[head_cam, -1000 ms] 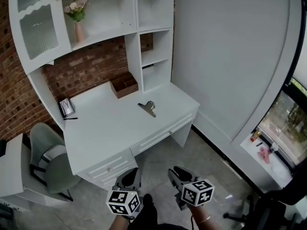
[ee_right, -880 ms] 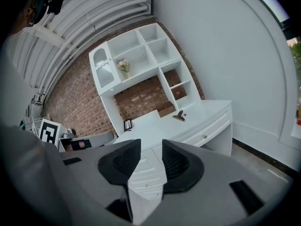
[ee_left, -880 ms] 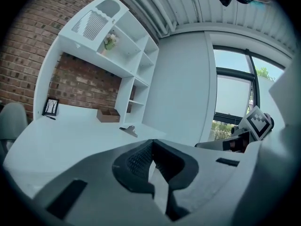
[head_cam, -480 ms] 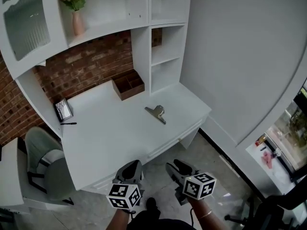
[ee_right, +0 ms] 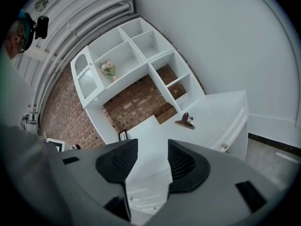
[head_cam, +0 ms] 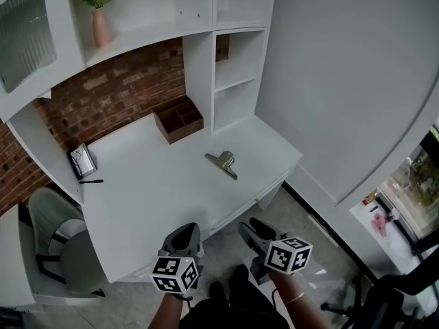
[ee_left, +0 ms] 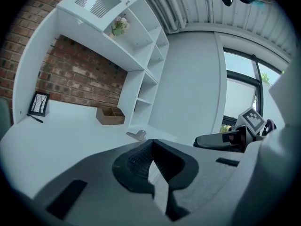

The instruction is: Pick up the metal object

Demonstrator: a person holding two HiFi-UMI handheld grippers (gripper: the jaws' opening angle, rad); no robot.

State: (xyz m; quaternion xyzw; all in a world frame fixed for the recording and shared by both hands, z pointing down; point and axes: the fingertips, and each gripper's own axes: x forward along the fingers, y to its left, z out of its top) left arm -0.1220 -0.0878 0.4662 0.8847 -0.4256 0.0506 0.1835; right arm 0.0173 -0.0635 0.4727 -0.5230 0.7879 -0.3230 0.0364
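Note:
A metal bulldog clip lies on the white desk, right of its middle; it also shows small in the left gripper view and the right gripper view. My left gripper hangs below the desk's front edge, jaws shut and empty. The right gripper is held beside it over the floor, well short of the clip. Its jaws are opening and stand apart with nothing between them.
A brown wooden organiser stands at the desk's back against the brick wall. A small framed picture and a black pen lie at the left. A grey chair stands left of the desk. White shelves rise behind.
The view has moved closer to the desk, and the drawers have passed out of sight under its front edge. Both grippers stay low in the frame.

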